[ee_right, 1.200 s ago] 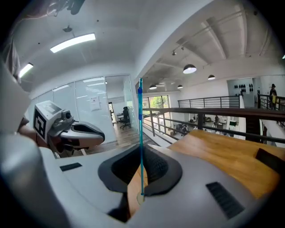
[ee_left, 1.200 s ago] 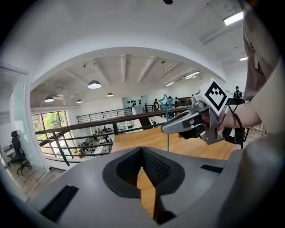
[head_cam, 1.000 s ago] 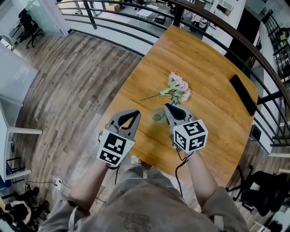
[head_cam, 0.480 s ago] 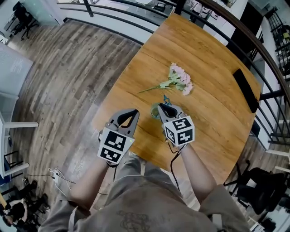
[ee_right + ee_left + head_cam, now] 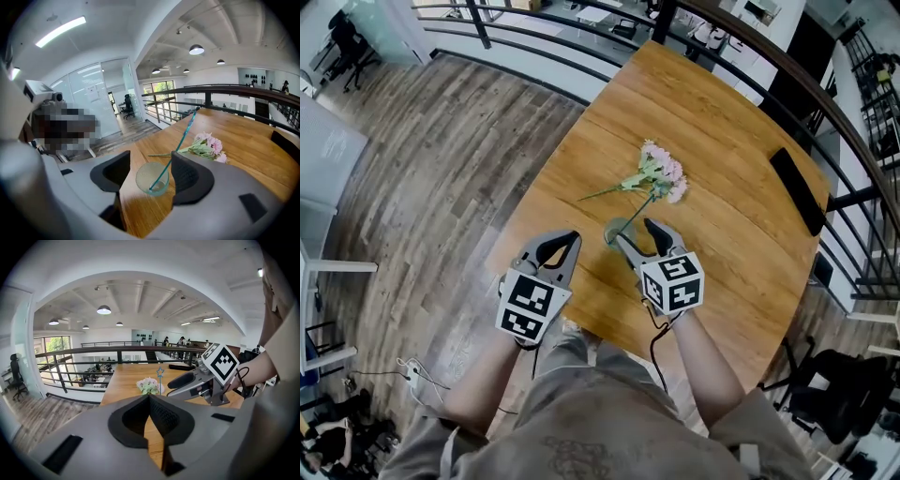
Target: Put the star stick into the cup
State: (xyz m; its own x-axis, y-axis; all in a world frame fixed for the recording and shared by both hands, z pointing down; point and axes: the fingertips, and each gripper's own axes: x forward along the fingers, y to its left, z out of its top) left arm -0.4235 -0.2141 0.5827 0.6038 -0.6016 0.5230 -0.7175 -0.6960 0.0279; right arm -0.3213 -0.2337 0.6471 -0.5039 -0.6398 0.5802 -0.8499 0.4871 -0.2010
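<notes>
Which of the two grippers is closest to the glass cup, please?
The right gripper: the cup holding the star stick sits between its opening jaws. The left gripper hangs off to the side, jaws together.

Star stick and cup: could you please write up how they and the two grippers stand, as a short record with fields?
cup: cup upright on the table, near its front edge
star stick: star stick in the cup, leaning on the rim, star end up
right gripper: right gripper jaws opening, either side of the cup, pads clear of it
left gripper: left gripper shut, empty, left of the cup
flowers: flowers lying on the table beyond the cup
task state: stick is in the cup
</notes>
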